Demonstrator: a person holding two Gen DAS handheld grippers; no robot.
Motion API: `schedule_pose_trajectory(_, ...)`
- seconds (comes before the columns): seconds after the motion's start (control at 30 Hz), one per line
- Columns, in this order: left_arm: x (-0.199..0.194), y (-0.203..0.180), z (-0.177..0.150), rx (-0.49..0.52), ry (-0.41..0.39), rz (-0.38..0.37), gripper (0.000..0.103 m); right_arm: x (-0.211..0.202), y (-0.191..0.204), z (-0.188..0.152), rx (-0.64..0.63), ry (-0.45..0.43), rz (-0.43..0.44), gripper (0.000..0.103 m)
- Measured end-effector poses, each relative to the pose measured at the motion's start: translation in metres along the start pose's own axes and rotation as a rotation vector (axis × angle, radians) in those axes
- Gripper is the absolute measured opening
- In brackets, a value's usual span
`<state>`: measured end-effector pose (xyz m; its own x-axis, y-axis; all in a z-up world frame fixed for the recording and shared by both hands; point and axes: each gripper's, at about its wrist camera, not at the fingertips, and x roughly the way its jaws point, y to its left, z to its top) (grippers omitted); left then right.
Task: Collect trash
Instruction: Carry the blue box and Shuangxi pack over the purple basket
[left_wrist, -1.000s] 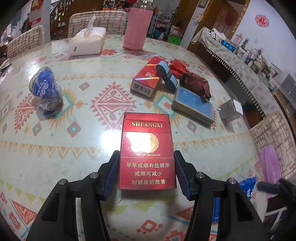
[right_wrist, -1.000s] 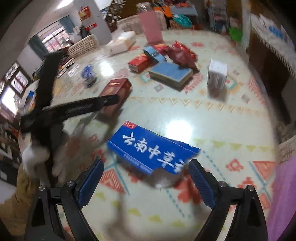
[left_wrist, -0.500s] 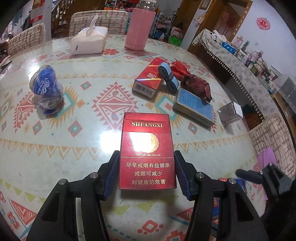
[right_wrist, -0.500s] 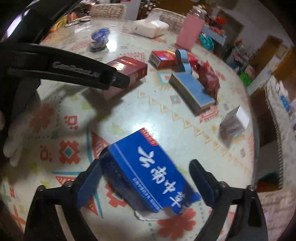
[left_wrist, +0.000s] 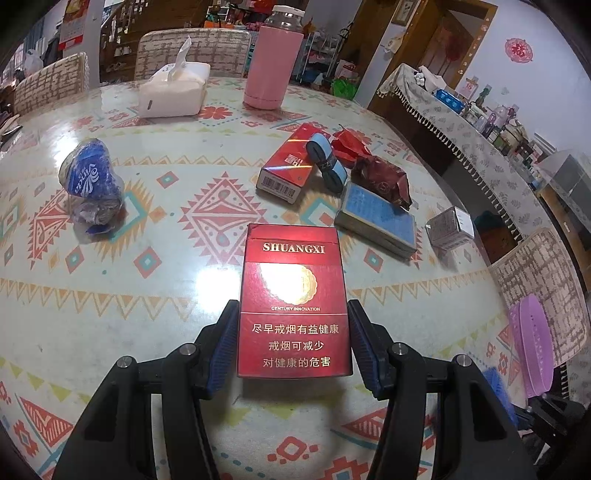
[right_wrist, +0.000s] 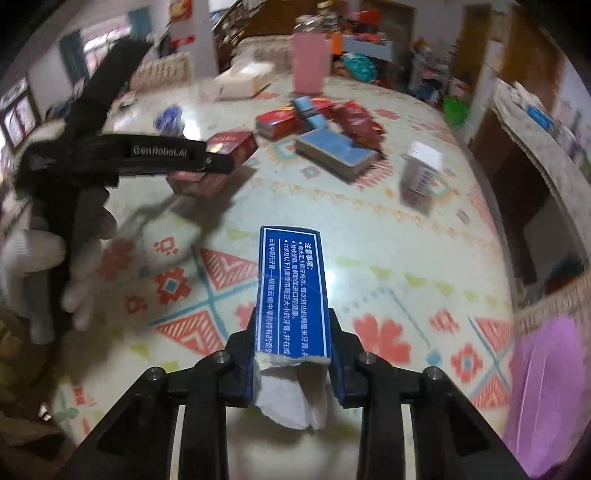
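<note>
the pick-up step is in hand: the left tool (left_wrist: 293, 341) holds the red cigarette pack (left_wrist: 293, 299) above the tabletop (left_wrist: 110, 302), and the right tool (right_wrist: 291, 343) has just been closing — its jaws now clamp the torn blue box (right_wrist: 291, 291). judging by this, the next move calls for carrying both to a bin — the purple container (left_wrist: 530, 350) at the table's edge may be it.

The table (left_wrist: 110, 295) is round, covered with a glossy cloth printed in red, orange and teal geometric motifs; an overhead light glares off its middle. Three woven-pattern chairs (left_wrist: 192, 51) stand at the rim, two on the far side and one to the right. A sideboard (left_wrist: 480, 136) along the right wall carries a fringed floral cloth and crowded small items. The wall (left_wrist: 554, 96) behind it is pale, bearing a red paper ornament (left_wrist: 519, 50). A wooden door frame (left_wrist: 384, 51) stands beyond. Windows (right_wrist: 22, 118) show at far left.
</note>
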<state>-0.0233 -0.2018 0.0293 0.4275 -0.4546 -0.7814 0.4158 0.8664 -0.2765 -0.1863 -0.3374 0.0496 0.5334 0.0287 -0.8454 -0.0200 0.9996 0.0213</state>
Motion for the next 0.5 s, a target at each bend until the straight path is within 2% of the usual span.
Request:
schedule_pose_trajectory(0.2,-0.003,-0.005,-0.003,0.016,-0.018,0.007,0.056,-0.023,-0.020,-0.027,0.090,-0.038,-0.032,0.033)
schedule_pose_trajectory(0.5,-0.026,-0.030,-0.014,0.092,-0.074,0.014,0.056,-0.074,-0.050,-0.076,0.214,-0.154,-0.109,0.033)
